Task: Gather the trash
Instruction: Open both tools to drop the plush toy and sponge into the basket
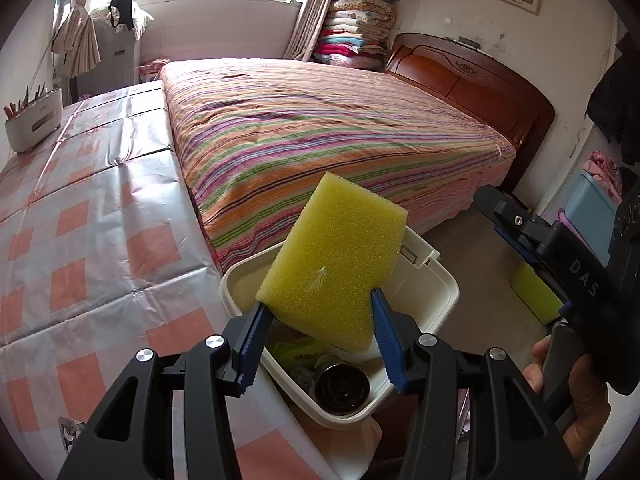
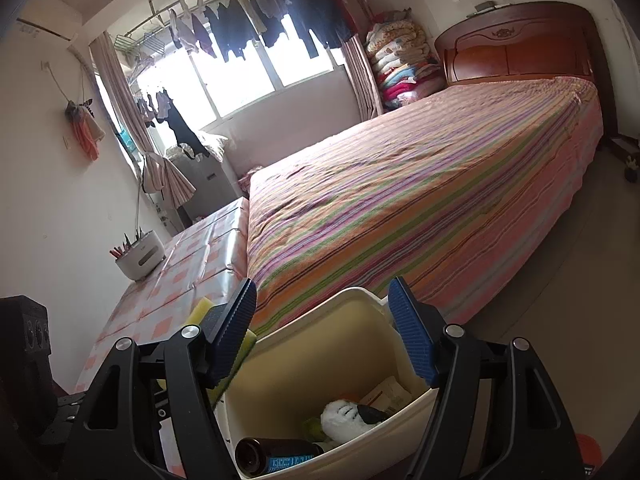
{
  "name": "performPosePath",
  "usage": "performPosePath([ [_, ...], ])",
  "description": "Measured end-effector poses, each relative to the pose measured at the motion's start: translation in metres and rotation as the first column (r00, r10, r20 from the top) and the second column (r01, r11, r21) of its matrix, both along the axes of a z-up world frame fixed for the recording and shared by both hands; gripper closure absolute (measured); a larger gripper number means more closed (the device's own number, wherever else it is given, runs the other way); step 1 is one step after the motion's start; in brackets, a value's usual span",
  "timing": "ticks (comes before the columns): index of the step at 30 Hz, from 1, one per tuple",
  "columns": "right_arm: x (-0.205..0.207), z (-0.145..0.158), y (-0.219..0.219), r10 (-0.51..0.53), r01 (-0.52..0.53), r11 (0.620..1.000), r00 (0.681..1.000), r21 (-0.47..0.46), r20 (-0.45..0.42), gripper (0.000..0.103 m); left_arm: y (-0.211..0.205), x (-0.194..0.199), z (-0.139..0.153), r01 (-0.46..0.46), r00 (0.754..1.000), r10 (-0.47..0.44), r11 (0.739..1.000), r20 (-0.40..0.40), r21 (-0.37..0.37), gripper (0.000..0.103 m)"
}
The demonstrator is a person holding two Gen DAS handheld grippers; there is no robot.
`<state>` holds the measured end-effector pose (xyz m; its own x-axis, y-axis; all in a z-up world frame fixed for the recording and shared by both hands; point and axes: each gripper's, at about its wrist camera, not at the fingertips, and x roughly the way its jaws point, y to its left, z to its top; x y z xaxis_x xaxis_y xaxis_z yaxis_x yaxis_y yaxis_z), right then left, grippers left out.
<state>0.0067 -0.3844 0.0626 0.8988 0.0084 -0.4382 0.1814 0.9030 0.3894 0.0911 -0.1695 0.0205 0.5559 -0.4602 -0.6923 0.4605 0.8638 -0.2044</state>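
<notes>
Sponge: a yellow foam block (image 1: 334,258), rectangular, coarse open pores, a small white feather stuck to its face; it is tilted up on one corner, directly above the open bin.
Left gripper: the left gripper (image 1: 320,338) is clamped on the sponge's lower end, one blue ribbed pad against each side edge.
Right gripper: the right gripper (image 2: 324,330) stands released with nothing between its pads, hanging over the bin's mouth; in the left view a hand (image 1: 568,392) grips its black handle.
Bin: a cream plastic bin (image 1: 434,376) with rounded corners and smooth walls, just beside the counter edge and the bed.
Bin contents: a dark brown glass bottle (image 2: 276,456) with a blue label lying on its side, a white fluffy wad (image 2: 346,416), a pale carton and some green scraps.
Handling: I judge the sponge very light, soft and springy; it will squash under the pads, so a moderate pinch across its narrow sides is enough, and it should drop freely once let go.
Counter: the counter (image 1: 80,240) wears a glossy, creased plastic cloth in pink and silver-white checks.
Bed: a striped cotton sheet (image 1: 320,128) in orange, green and pink, slightly rumpled.
</notes>
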Motion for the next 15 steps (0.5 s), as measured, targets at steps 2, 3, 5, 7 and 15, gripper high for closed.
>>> performPosePath([
  [2,0.0,-0.001,-0.001,0.003,-0.003,1.0,1.0,0.001,0.001,0.035,-0.004,-0.002,-0.001,0.01,1.0,-0.01,1.0,0.003,0.002,0.054],
  [3,0.001,-0.003,0.0,0.002,-0.002,1.0,1.0,0.002,0.0,0.035,-0.006,-0.002,-0.002,0.013,1.0,-0.013,1.0,0.005,0.004,0.053],
  [5,0.002,-0.004,0.001,0.013,-0.013,1.0,1.0,0.005,0.0,0.035,-0.008,-0.003,-0.004,0.016,1.0,-0.016,1.0,0.007,0.005,0.052],
  [7,0.004,-0.007,0.005,0.016,-0.016,1.0,1.0,-0.006,-0.003,0.035,-0.009,-0.002,-0.004,0.015,1.0,-0.015,1.0,0.009,0.003,0.049],
  [15,0.005,-0.007,0.01,0.033,-0.033,0.999,0.999,-0.016,0.0,0.035,-0.011,-0.007,-0.003,-0.003,0.998,0.0,0.999,0.056,0.042,0.03],
])
